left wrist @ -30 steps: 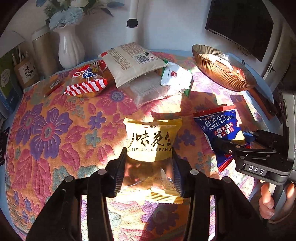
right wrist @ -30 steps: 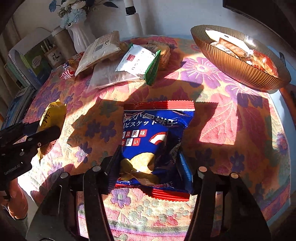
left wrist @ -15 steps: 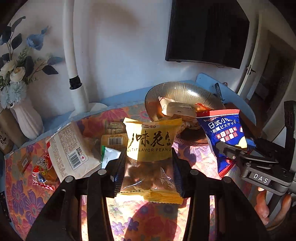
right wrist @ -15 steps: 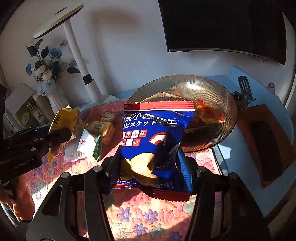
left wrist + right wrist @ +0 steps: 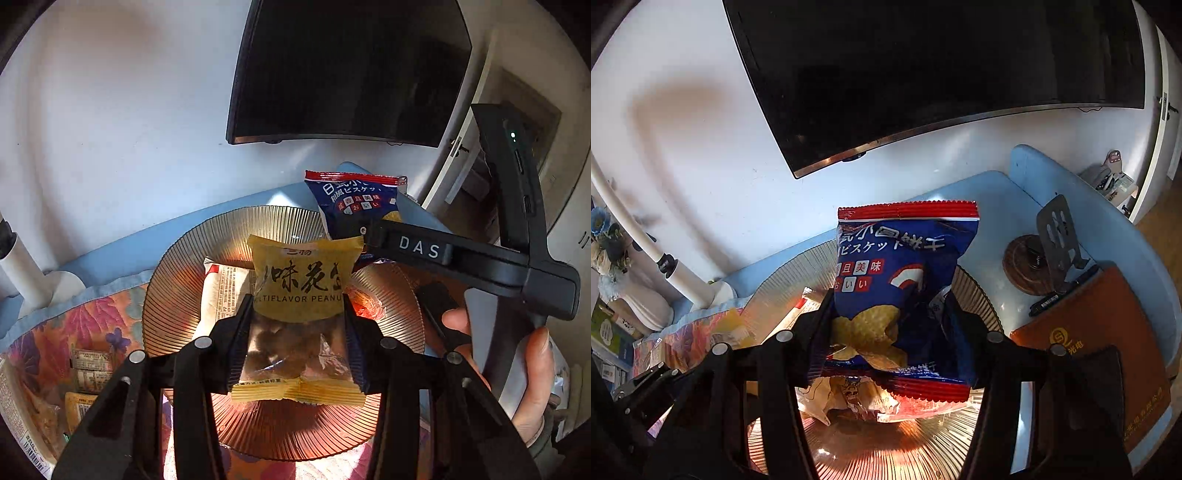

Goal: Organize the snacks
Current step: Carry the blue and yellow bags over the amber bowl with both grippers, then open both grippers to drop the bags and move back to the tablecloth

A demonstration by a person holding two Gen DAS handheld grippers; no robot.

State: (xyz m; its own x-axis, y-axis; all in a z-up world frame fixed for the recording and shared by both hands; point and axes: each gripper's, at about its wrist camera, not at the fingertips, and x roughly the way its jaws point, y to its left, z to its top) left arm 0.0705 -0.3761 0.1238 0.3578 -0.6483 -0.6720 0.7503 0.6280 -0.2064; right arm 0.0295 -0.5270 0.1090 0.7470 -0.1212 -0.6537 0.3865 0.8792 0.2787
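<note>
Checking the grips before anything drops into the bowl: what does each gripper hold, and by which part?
Left gripper: yellow peanut packet, by its lower side edges. Right gripper: blue biscuit packet, by its lower sides; both jaws just loosening.

I noted the yellow peanut packet (image 5: 301,317) and blue biscuit bag (image 5: 901,295) upright over the ribbed bowl (image 5: 177,266), bag at its two o'clock.

Both grippers' (image 5: 295,332) (image 5: 890,332) jaws just opening, angled downward.
</note>
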